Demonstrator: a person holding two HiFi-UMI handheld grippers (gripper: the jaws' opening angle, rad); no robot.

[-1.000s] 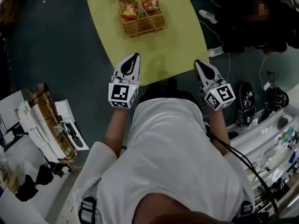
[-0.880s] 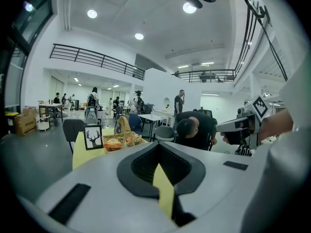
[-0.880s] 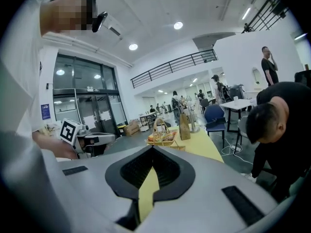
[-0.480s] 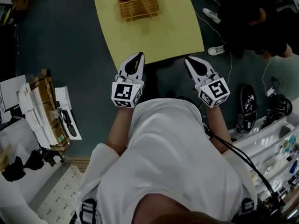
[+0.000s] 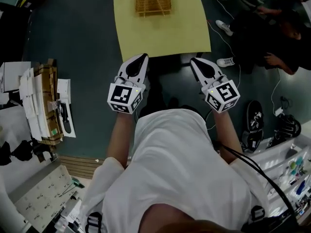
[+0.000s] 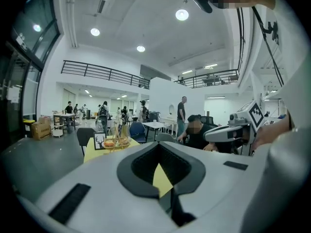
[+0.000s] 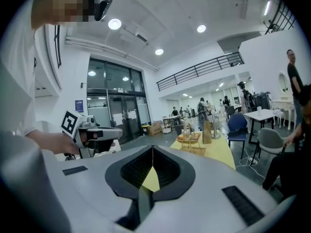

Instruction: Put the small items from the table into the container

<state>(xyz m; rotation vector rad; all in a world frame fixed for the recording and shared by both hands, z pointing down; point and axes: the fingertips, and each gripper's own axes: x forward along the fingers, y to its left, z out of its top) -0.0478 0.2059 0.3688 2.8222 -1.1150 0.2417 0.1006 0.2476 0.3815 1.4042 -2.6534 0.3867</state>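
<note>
The left tongs (image 5: 142,57) and right tongs (image 5: 194,61) are pressed together, empty, just short of the surface (image 5: 160,35), whose basket (image 5: 153,3) lies straight ahead, equally far from both.

Head cam sits above the person, aimed steeply down: left gripper (image 5: 142,57) & right gripper (image 5: 193,61) mid-frame, desk (image 5: 165,33) beyond them at top centre. Each gripper cam looks approx. level along its own fingers across the room, the other gripper at its inner side. All 3 share the desk & basket (image 5: 153,1), both distant.
</note>
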